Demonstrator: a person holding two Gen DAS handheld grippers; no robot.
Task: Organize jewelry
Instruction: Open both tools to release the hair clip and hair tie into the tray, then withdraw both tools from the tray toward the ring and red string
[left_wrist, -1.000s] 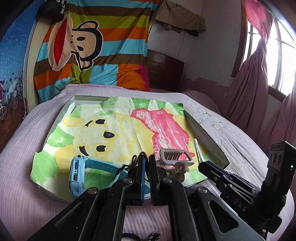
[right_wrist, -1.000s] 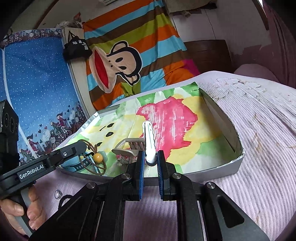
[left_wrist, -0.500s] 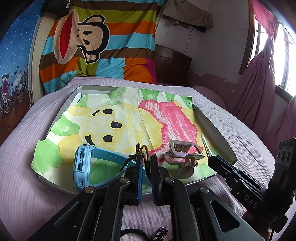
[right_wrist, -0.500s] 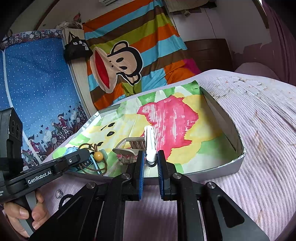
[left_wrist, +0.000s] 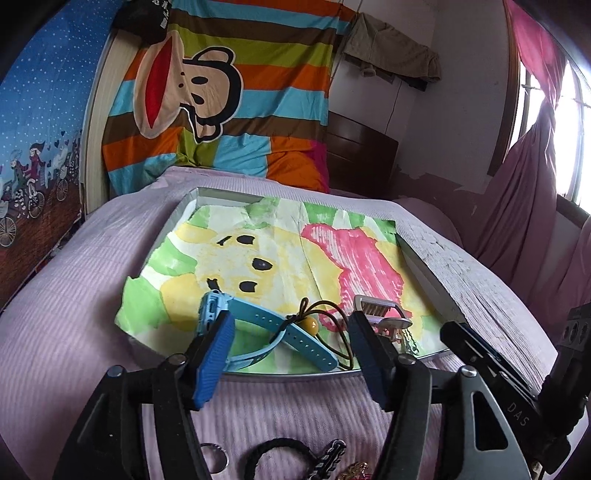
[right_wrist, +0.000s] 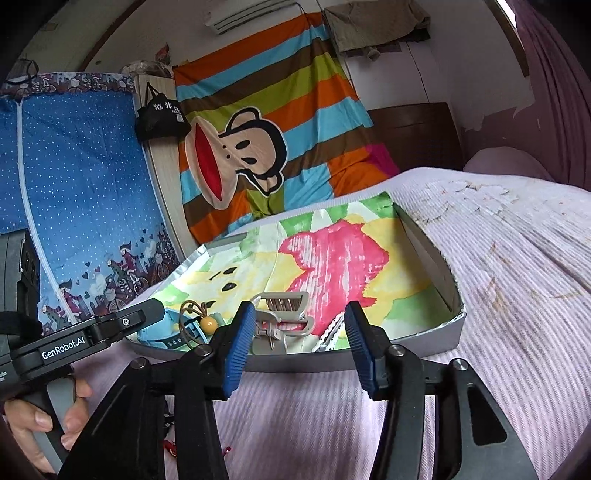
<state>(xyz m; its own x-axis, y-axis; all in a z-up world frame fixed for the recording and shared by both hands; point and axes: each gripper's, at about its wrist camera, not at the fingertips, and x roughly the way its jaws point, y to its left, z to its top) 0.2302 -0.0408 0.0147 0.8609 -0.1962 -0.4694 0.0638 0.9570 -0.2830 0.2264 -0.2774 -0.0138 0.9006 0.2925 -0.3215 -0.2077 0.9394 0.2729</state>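
Both claws spread wide, nothing between pads, both held just short of near rim of tray on bed.

L to R:
- Left claw (left_wrist: 290, 349): jaws apart, empty. Seen in right wrist view w/ hand (right_wrist: 44, 417) on its grip.
- Shallow grey cardboard tray (left_wrist: 291, 377) lined w/ painted yellow/pink/green paper, sits on pale pink ribbed bedspread (left_wrist: 66, 302).
- In tray, near edge, L side: light blue plastic watch w/ strap (left_wrist: 258, 328), lying flat.
- Just R of it, overlapping strap: thin brown cord hair tie w/ yellow bead (left_wrist: 313, 325).
- Next R: beige plastic claw hair clip (right_wrist: 282, 325), on its side.
- Just R of clip: white toothed hair clip (right_wrist: 330, 334), near rim, partly hidden by claw finger.
- Right claw (right_wrist: 299, 341): jaws apart, empty.
- Bedspread in front of tray: black braided hair band (left_wrist: 275, 456), small metal ring (left_wrist: 216, 458), other bits too cut off to ID.
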